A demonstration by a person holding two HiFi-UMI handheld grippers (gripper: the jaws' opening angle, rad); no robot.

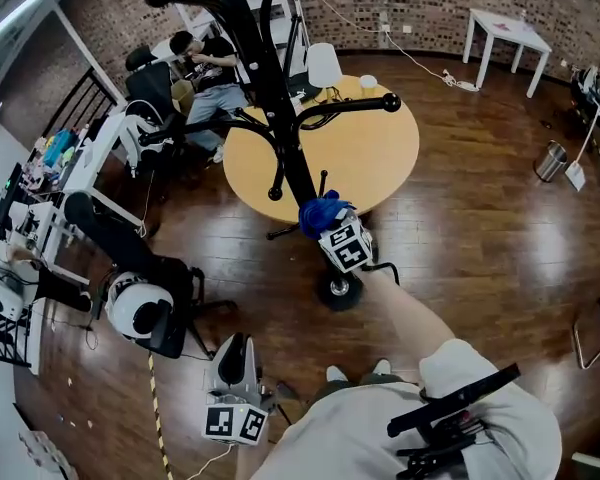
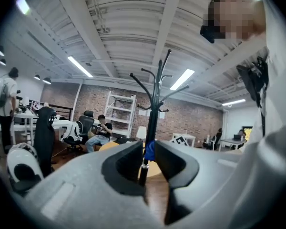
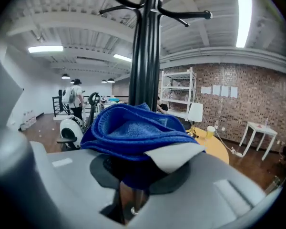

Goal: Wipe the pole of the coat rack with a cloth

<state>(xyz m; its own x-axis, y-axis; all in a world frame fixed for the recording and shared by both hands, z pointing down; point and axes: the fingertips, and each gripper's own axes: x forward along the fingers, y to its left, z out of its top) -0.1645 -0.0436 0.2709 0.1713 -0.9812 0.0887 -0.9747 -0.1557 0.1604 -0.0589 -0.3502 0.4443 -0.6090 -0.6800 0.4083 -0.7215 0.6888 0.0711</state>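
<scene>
The coat rack's black pole [image 1: 270, 78] rises from its base [image 1: 338, 288] on the wood floor, with curved hooks near the top. My right gripper [image 1: 326, 220] is shut on a folded blue cloth [image 1: 320, 211] and holds it against the lower pole. In the right gripper view the cloth [image 3: 133, 130] bulges over the jaws, and the pole [image 3: 145, 56] stands right behind it. My left gripper [image 1: 236, 353] hangs low by the person's body, away from the rack. In its own view the left gripper [image 2: 148, 163] is open and holds nothing; the far pole [image 2: 152, 113] shows through the gap.
A round yellow table [image 1: 380, 148] stands just behind the rack. A seated person [image 1: 210, 68] and desks are at the back left. A black office chair [image 1: 130, 248] and a white round device [image 1: 138, 306] stand at the left. A white side table [image 1: 510, 33] and a metal bin [image 1: 550, 160] are at the right.
</scene>
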